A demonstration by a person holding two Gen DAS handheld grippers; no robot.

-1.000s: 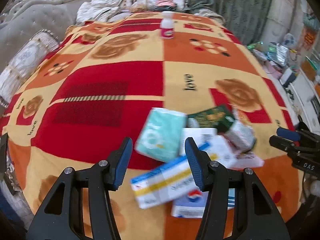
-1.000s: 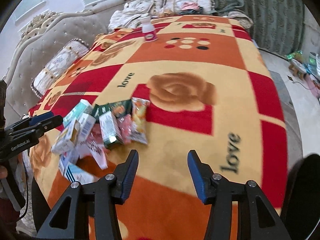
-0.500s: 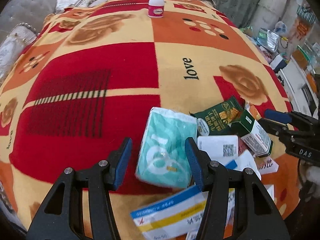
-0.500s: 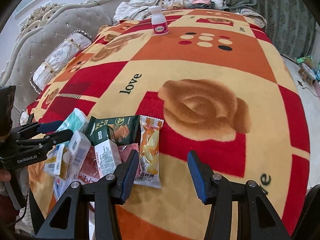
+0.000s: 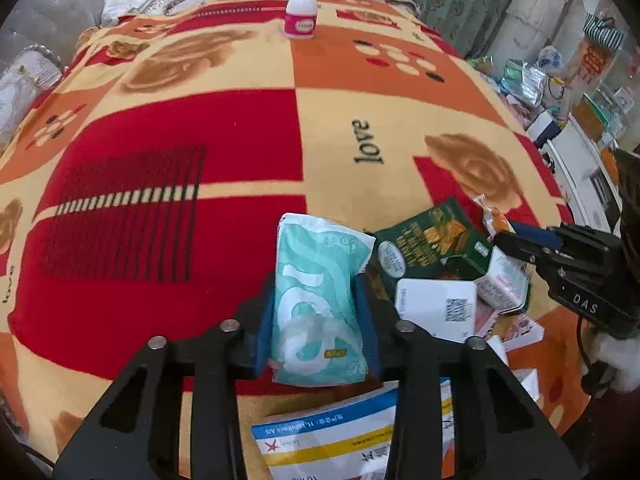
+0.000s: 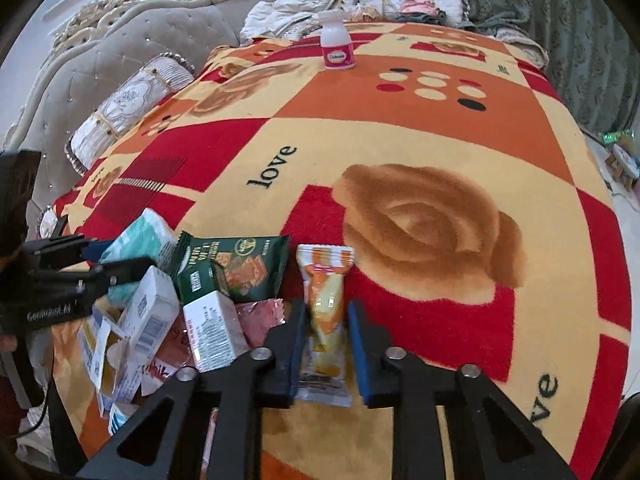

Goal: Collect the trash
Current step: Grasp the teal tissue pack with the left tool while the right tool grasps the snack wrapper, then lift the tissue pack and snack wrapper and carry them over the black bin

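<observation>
- Blanket [image 5: 224, 128] with red, orange and cream patches is spread over the surface; trash is piled at its near edge.
- Left gripper [image 5: 318, 304] is seen closed on the teal tissue pack [image 5: 316, 280]; its jaws have just been closing, both pads are pressed on the pack's sides. A second ago the jaws stood open short of the pile.
- Tissue pack is still lying on the blanket, at the left edge of the pile, beside the green snack bag [image 5: 428, 240] and white box [image 5: 436, 304].
- Right gripper [image 6: 326, 346] is clamped on the orange-and-white snack wrapper [image 6: 326, 304]; jaws have just been closing around it.
- Wrapper is lying flat at the right edge of the pile, next to the green snack bag.
- Pink-and-white bottle [image 6: 338, 46] is left standing far back, untouched.
- Both grasps look made; lifting is judged next, nothing collected yet.
</observation>
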